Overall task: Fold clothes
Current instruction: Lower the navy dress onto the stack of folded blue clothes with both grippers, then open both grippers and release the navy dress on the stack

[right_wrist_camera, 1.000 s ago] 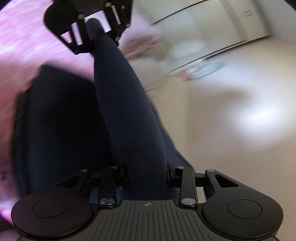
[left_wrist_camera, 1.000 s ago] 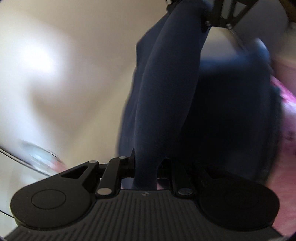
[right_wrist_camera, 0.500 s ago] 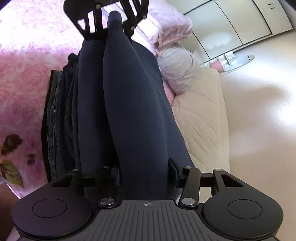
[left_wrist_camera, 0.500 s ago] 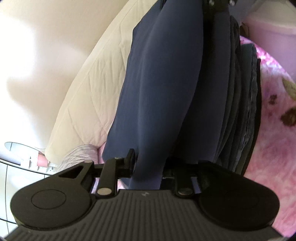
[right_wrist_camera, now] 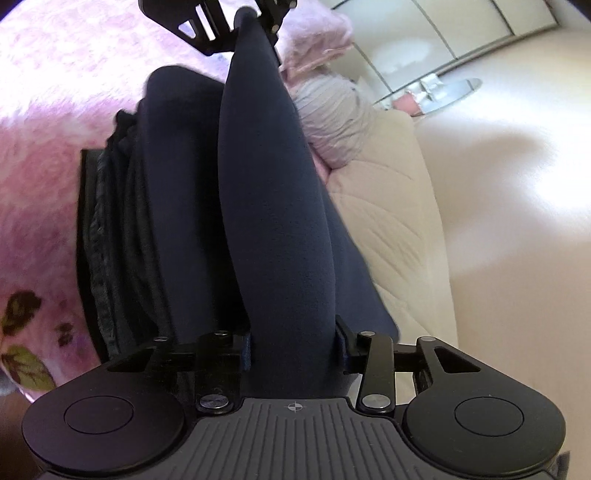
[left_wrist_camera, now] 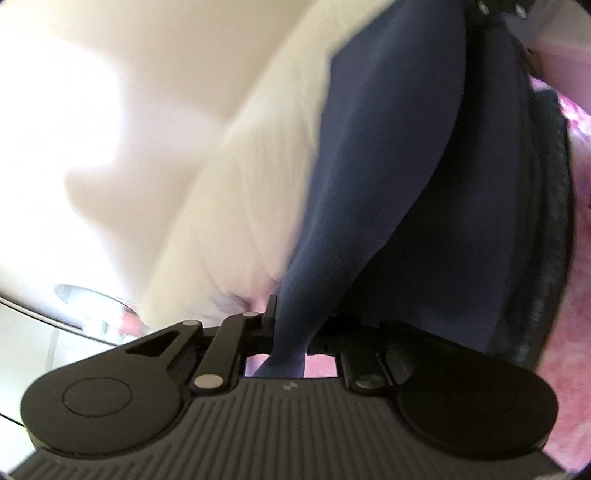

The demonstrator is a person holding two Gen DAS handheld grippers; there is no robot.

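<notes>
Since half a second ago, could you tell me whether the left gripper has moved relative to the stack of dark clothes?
Yes. In the right wrist view the left gripper has shifted rightward, from above the dark stack toward the striped pillow, carrying the navy garment.

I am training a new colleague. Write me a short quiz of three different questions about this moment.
1. True or false: both hand-held grippers are shut on the navy garment.
2. Which lies under the garment? A) wooden table B) pink blanket C) metal tray
3. Fill in: the garment is stretched between the left hand-held gripper and the ____ one.

Key: 1 true; 2 B; 3 right.
</notes>
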